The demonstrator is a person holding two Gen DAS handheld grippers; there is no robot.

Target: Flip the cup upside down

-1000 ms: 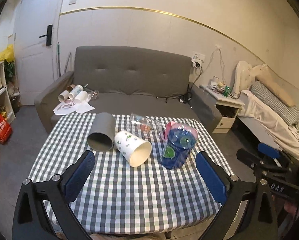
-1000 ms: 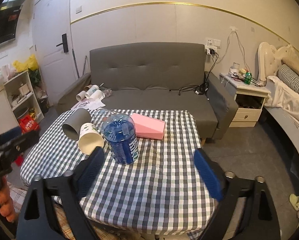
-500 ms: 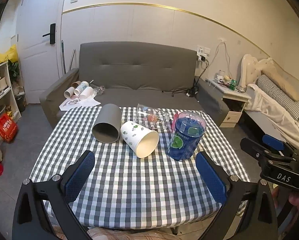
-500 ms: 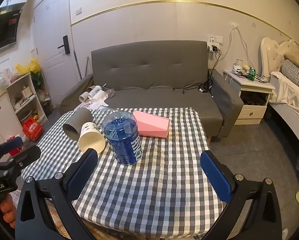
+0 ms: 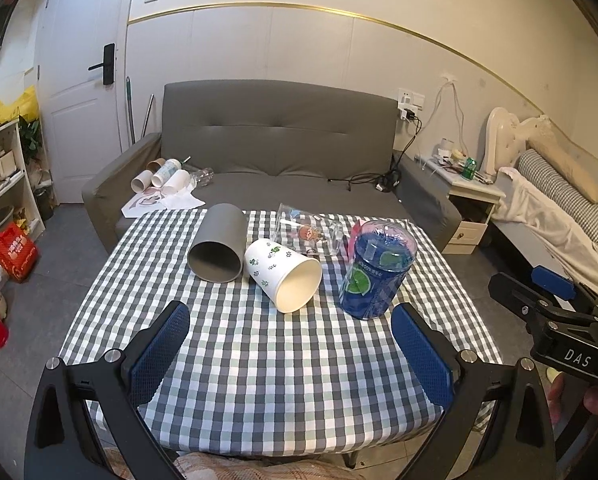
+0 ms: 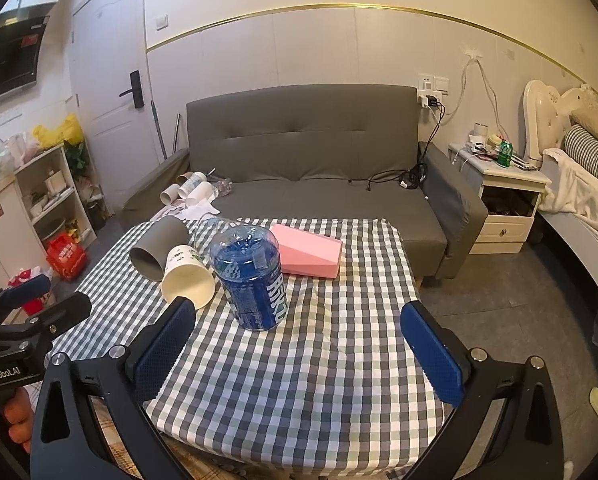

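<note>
On the checked tablecloth [image 5: 259,360] in front of us, five vessels cluster toward the far half, and both of our tools have drawn back and risen compared with a second ago, so the whole table now fits in each view; we judge that this is a pause to pick a cup, with no flip yet begun. Our left gripper [image 5: 291,354] hangs spread wide and empty over the near edge, and our right gripper [image 6: 297,344] is likewise spread and holds nothing. From the left wrist view, the white paper cup with green leaf print [image 5: 283,274] lies on its side at about 12 o'clock, its mouth turned toward us and its inside bare. Just beside it at 11 o'clock, the grey cylindrical plastic cup [image 5: 219,248] also lies on its side, hollow and empty. Behind them, a clear plastic cup with a cartoon print [image 5: 307,234] lies tipped over; we cannot tell whether anything is in it. At 1 o'clock, the blue translucent plastic jar [image 5: 377,268] stands alone upright, tilted slightly, and its contents are unclear. The pink faceted tumbler [image 6: 309,254] lies on its side behind the jar, seen best from the right wrist.
</note>
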